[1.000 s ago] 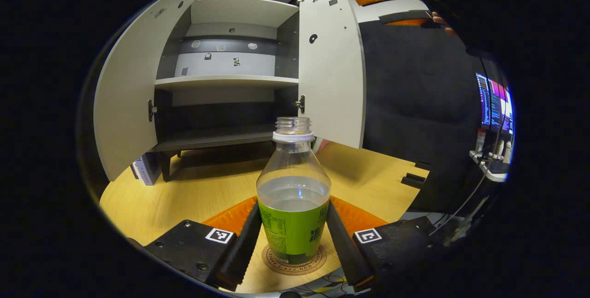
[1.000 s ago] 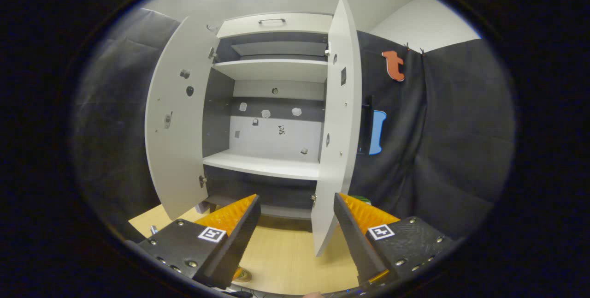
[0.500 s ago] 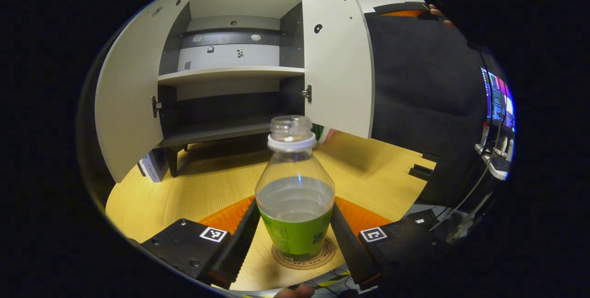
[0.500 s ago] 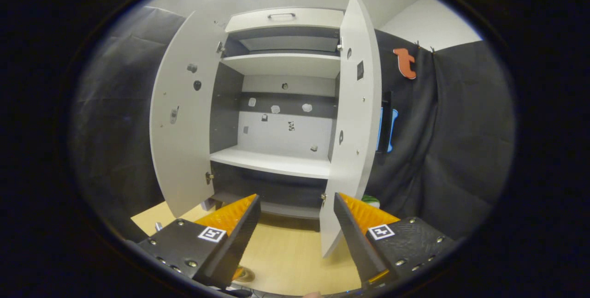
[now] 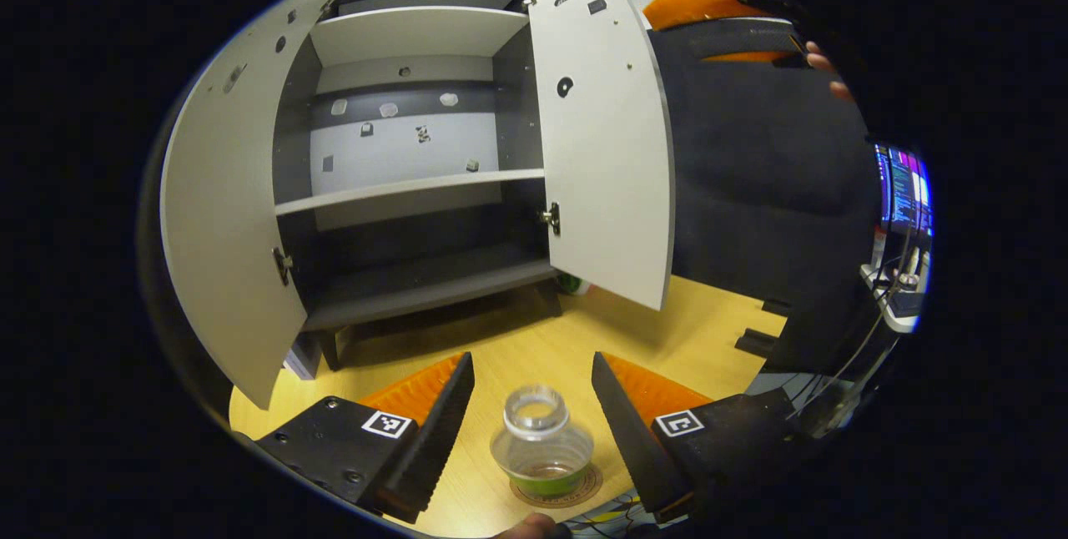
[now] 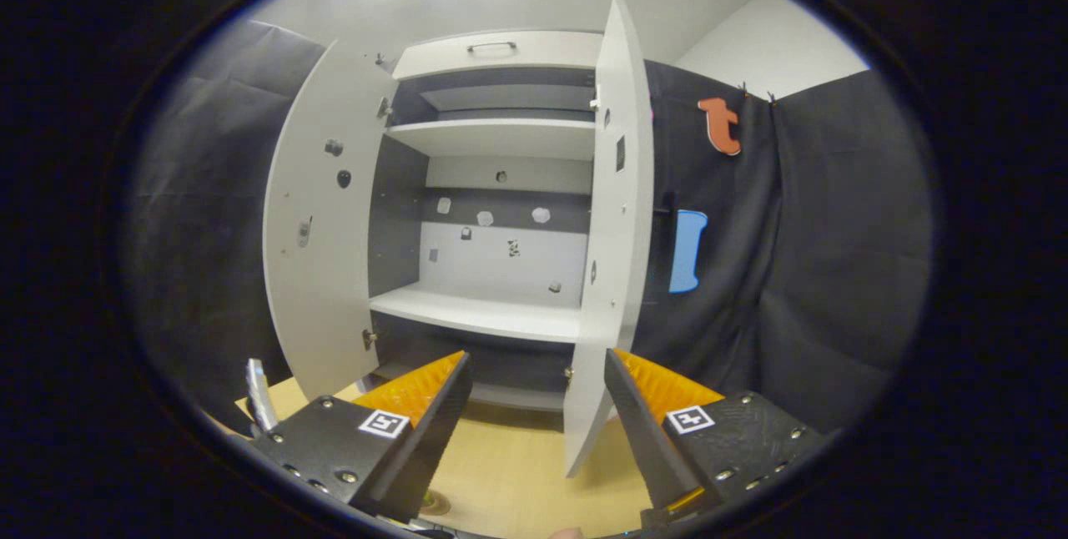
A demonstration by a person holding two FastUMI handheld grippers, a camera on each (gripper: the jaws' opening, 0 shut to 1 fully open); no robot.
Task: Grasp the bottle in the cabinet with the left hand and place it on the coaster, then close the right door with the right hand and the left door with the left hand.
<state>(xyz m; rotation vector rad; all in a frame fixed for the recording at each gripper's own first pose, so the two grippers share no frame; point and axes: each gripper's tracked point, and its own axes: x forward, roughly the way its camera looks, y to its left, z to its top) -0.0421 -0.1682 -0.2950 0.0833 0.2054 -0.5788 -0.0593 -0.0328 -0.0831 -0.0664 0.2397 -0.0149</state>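
Observation:
A clear, uncapped bottle [image 5: 541,447] with a green label stands upright on a round coaster [image 5: 576,489] on the wooden table. My left gripper [image 5: 532,364] hovers above it, open, with its fingers apart on either side of the bottle's neck and not touching it. The cabinet's left door [image 5: 225,214] and right door [image 5: 601,130] both stand open, and its shelves are bare. My right gripper [image 6: 536,355] is open and empty, facing the right door [image 6: 613,230], which I see nearly edge-on, a little way off. That right gripper [image 5: 717,13], with a hand on it, is also high at the right.
The cabinet stands on short legs on the table [image 5: 517,339]. A small green object [image 5: 571,282] lies behind the right door's lower corner. Black blocks [image 5: 755,343] sit at the table's right edge. A lit monitor [image 5: 901,188] is far right. Black cloth walls surround the booth.
My left gripper has risen from around the bottle's label to above its mouth; the bottle stays on the coaster. The right gripper has shifted only slightly before the right door.

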